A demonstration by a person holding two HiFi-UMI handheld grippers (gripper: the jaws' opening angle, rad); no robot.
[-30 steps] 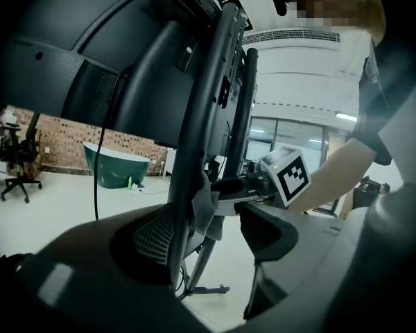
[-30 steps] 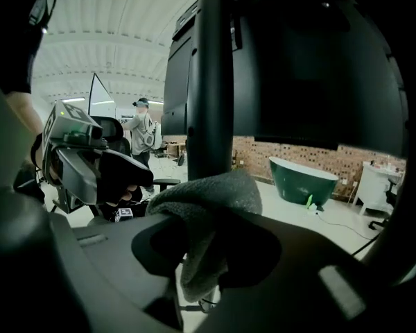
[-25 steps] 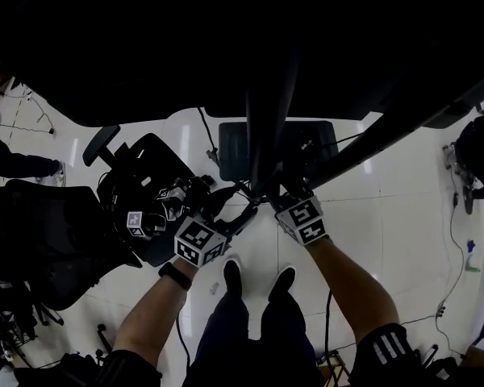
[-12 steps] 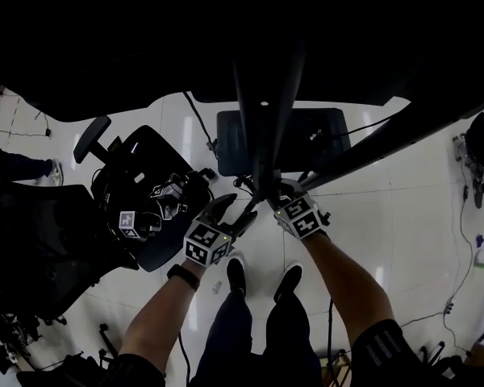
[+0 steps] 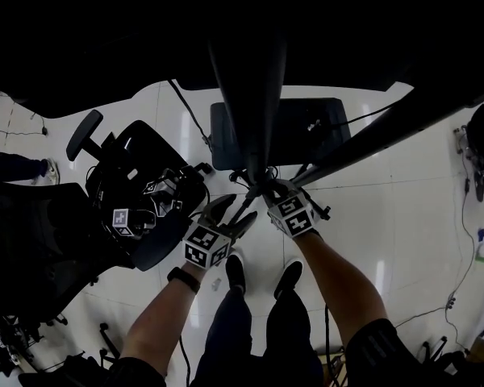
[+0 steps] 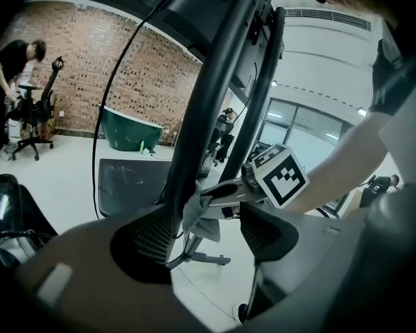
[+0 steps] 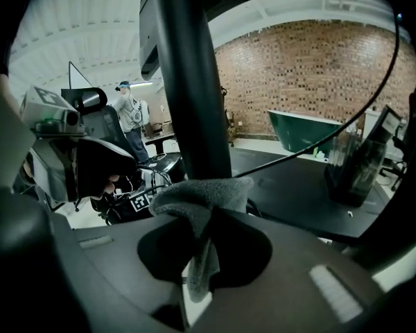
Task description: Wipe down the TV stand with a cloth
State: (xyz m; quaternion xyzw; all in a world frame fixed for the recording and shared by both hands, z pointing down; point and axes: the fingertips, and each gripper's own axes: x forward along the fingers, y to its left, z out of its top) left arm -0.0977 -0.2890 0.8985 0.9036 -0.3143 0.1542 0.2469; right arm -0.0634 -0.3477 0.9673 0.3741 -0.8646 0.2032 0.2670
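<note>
We're clamping right gripper (image 7: 206,236) on grey cloth (image 7: 197,193), pressing it against black TV stand pole (image 7: 186,82), frame centre; left gripper (image 6: 202,233) hovering beside pole, jaws apart, empty.

Black tubular stand post (image 5: 248,111) rising dead ahead, black office chair (image 5: 145,160) crowding the left, slanting black strut (image 5: 387,134) barring the right, black cable (image 5: 189,113) trailing behind post, glossy white floor (image 5: 411,216) open far right.
</note>
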